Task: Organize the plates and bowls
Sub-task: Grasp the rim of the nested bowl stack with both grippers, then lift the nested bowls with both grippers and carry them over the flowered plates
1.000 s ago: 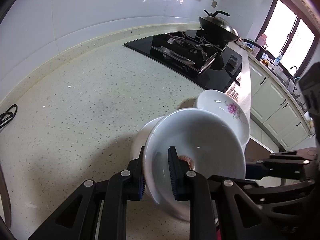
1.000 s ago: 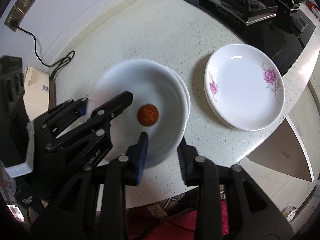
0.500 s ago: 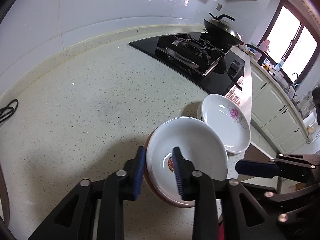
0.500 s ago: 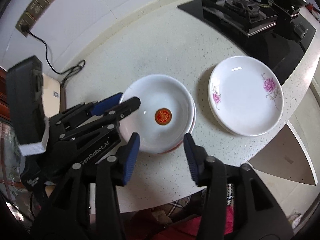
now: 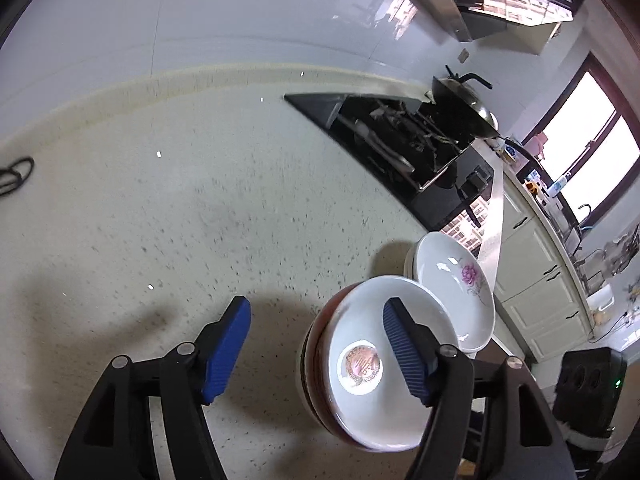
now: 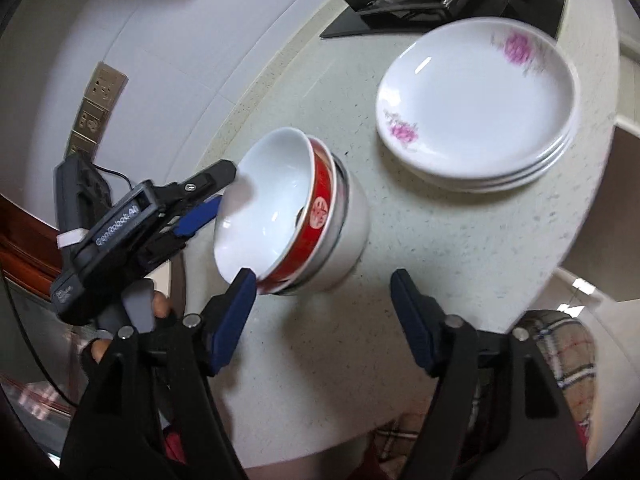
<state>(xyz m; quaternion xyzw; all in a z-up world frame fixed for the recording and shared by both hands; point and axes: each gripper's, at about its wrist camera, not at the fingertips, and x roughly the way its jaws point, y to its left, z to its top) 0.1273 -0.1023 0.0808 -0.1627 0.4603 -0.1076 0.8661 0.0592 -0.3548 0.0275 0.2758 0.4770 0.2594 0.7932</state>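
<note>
A stack of nested bowls [image 6: 312, 216] stands on the counter; the top one is red outside, white inside, with a red emblem [image 5: 360, 362]. A stack of white plates with pink flowers [image 6: 480, 100] lies beside it, also in the left wrist view [image 5: 456, 284]. My left gripper [image 5: 316, 344] is open, its right finger over the top bowl's inside, its left finger out over the counter. It shows in the right wrist view [image 6: 208, 196] at the bowl's far rim. My right gripper [image 6: 324, 312] is open and empty, just in front of the bowls.
A black gas hob [image 5: 404, 148] with a wok [image 5: 464, 100] stands at the back right. Wall sockets [image 6: 96, 104] and a black cable [image 5: 16, 172] are at the left. The counter's front edge [image 6: 520, 300] runs close to the plates and bowls.
My left gripper has let go of the top bowl and opened wide; the bowl now rests in the stack. My right gripper has opened wider and pulled back to the bowls' near side.
</note>
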